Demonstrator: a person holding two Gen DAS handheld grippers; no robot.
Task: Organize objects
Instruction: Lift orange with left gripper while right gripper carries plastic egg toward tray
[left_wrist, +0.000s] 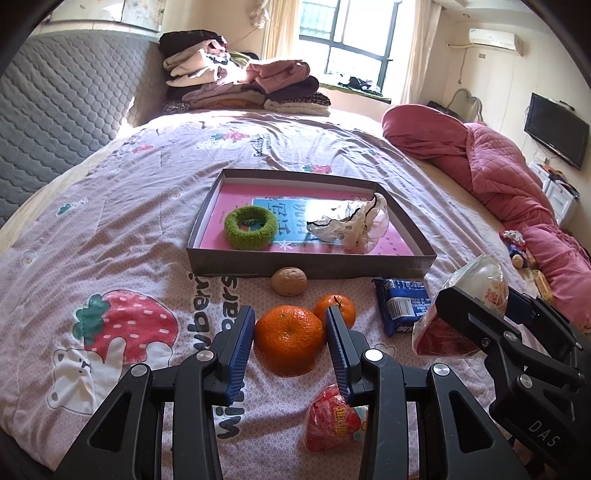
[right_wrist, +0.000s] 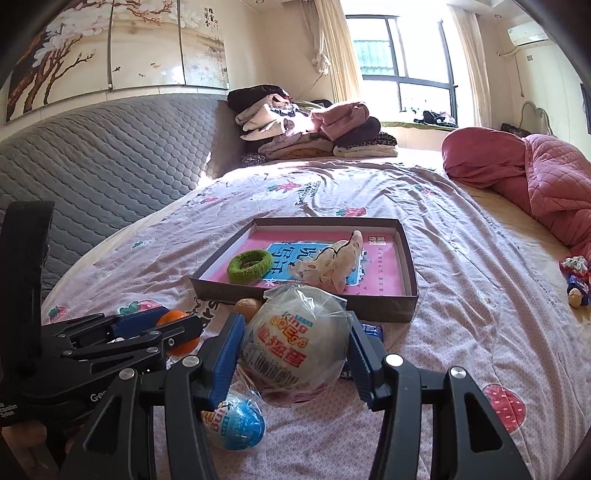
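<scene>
My left gripper is shut on a large orange, its blue pads against both sides, low over the bedspread. A smaller orange and a walnut lie just beyond it. My right gripper is shut on a wrapped toy egg and holds it above the bed; it also shows in the left wrist view. A shallow grey box with a pink bottom holds a green hair tie and a crumpled cloth.
A blue snack packet, a red wrapped egg and a blue wrapped egg lie on the bedspread near the grippers. Folded clothes are stacked at the far end. A pink quilt lies along the right.
</scene>
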